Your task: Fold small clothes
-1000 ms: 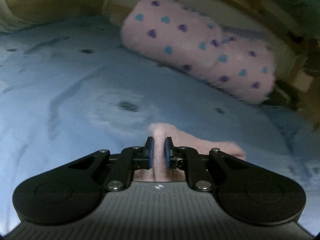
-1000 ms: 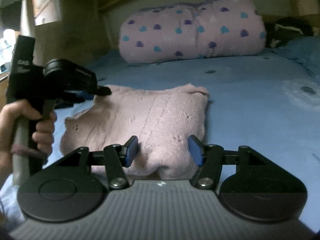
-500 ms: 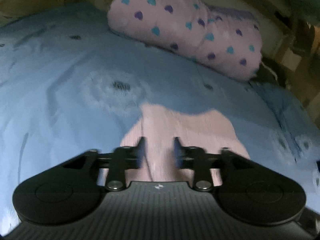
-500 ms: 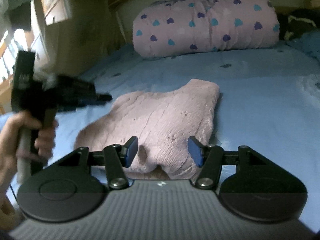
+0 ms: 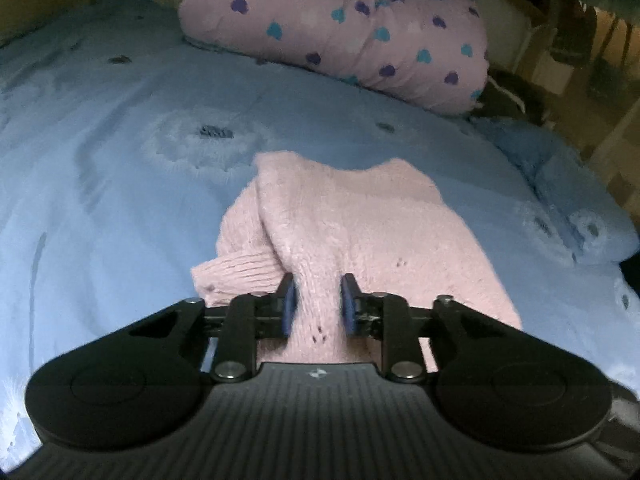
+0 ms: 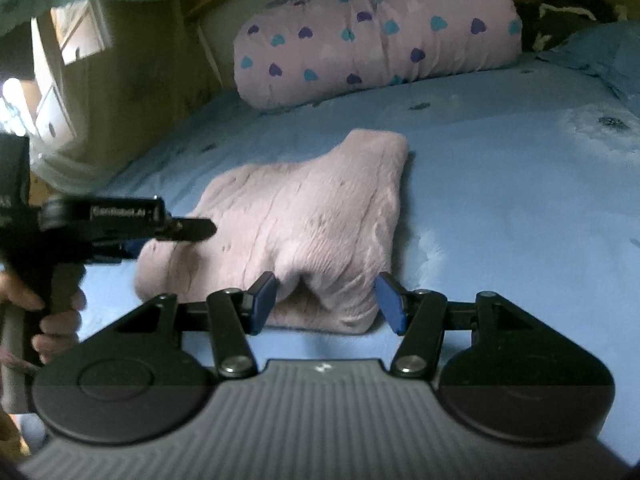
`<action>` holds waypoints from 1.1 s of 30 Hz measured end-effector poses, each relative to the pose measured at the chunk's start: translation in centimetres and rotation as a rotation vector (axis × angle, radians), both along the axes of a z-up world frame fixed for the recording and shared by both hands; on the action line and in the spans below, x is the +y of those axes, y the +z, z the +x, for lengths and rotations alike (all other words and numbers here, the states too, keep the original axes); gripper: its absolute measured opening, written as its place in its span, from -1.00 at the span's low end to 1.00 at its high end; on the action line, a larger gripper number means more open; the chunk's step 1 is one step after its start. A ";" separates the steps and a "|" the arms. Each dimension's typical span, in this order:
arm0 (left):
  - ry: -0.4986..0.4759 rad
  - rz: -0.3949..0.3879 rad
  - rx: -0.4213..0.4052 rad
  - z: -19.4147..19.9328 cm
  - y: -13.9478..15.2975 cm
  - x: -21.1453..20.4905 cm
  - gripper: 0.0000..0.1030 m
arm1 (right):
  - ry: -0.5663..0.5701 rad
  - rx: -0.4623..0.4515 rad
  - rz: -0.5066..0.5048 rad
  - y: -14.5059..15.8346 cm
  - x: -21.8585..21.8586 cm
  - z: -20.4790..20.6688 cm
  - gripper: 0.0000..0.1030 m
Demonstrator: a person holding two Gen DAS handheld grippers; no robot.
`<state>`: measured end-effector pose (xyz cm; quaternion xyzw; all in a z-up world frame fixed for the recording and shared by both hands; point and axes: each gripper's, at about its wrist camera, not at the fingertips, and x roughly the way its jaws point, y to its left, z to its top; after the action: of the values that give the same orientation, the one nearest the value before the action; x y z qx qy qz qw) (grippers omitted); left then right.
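A small fuzzy pink knit garment (image 5: 352, 224) lies folded on the blue bedspread (image 5: 100, 184); it also shows in the right wrist view (image 6: 304, 220). My left gripper (image 5: 317, 303) hovers over the garment's near edge, its jaws partly open with a ridge of the knit rising between them. It shows from the side in the right wrist view (image 6: 192, 229), at the garment's left edge. My right gripper (image 6: 326, 300) is open and empty, its pads either side of the garment's near edge, just above it.
A pink bolster with blue and purple hearts (image 5: 336, 28) lies across the head of the bed, also in the right wrist view (image 6: 372, 36). A blue pillow (image 6: 600, 56) is at the far right. A wooden wall and furniture (image 6: 120, 80) stand to the left of the bed.
My left gripper was shut on the garment's edge, has opened and let it go, and pulled back and up. My right gripper has also risen and drawn back, staying open.
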<state>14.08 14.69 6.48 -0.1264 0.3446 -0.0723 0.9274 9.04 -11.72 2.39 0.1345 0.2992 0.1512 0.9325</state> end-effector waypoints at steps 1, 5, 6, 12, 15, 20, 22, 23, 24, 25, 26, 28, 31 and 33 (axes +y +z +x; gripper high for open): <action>0.007 -0.008 -0.014 -0.4 0.4 0.4 -0.59 | 0.004 -0.010 -0.012 -0.1 0.4 0.0 0.15; 0.053 -0.003 -0.033 -0.8 1.4 2.0 -0.72 | 0.074 -0.046 -0.003 0.8 2.3 -0.4 0.14; 0.071 0.006 -0.020 -0.7 1.1 2.4 -0.74 | 0.108 -0.057 -0.001 1.0 2.8 -0.6 0.12; 0.087 -0.009 0.018 -0.6 0.3 3.7 -0.72 | 0.167 -0.050 -0.124 0.6 5.4 -1.3 0.10; 0.091 -0.048 0.003 -0.5 0.7 4.0 -0.70 | 0.157 -0.051 -0.110 0.7 4.4 -1.8 0.10; 0.124 -0.095 0.030 0.1 0.5 4.1 0.24 | 0.093 -0.062 -0.087 2.3 2.1 -2.3 0.11; 0.152 -0.073 0.014 0.2 0.7 3.9 0.60 | 0.056 -0.055 -0.047 2.8 0.8 -1.9 0.44; 0.154 -0.073 0.005 0.1 0.8 3.9 0.64 | 0.031 -0.055 -0.025 2.9 0.2 -1.7 0.55; 0.150 -0.081 -0.003 0.1 0.9 3.9 0.69 | 0.008 -0.057 -0.002 3.0 -0.3 -1.4 0.64; 0.140 -0.097 -0.004 0.2 0.8 3.9 0.74 | -0.015 -0.054 0.023 3.0 -0.8 -0.9 0.61; 0.130 -0.112 0.000 0.3 0.7 3.9 0.77 | -0.032 -0.037 0.039 2.9 -1.2 -0.1 0.61; 0.103 -0.140 0.025 0.8 0.3 3.6 0.81 | -0.043 0.017 0.084 2.4 -1.9 1.5 0.61; 0.074 -0.134 0.066 1.5 -0.6 2.9 0.83 | -0.056 0.127 0.198 0.8 -2.8 4.3 0.61; 0.060 -0.106 0.082 2.0 -1.2 2.3 0.84 | -0.063 0.183 0.260 -0.3 -3.0 5.5 0.61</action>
<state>16.05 16.96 5.30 -0.1885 0.3739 -0.0575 0.9063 14.59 -14.71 2.12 0.2767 0.3564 0.1463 0.8803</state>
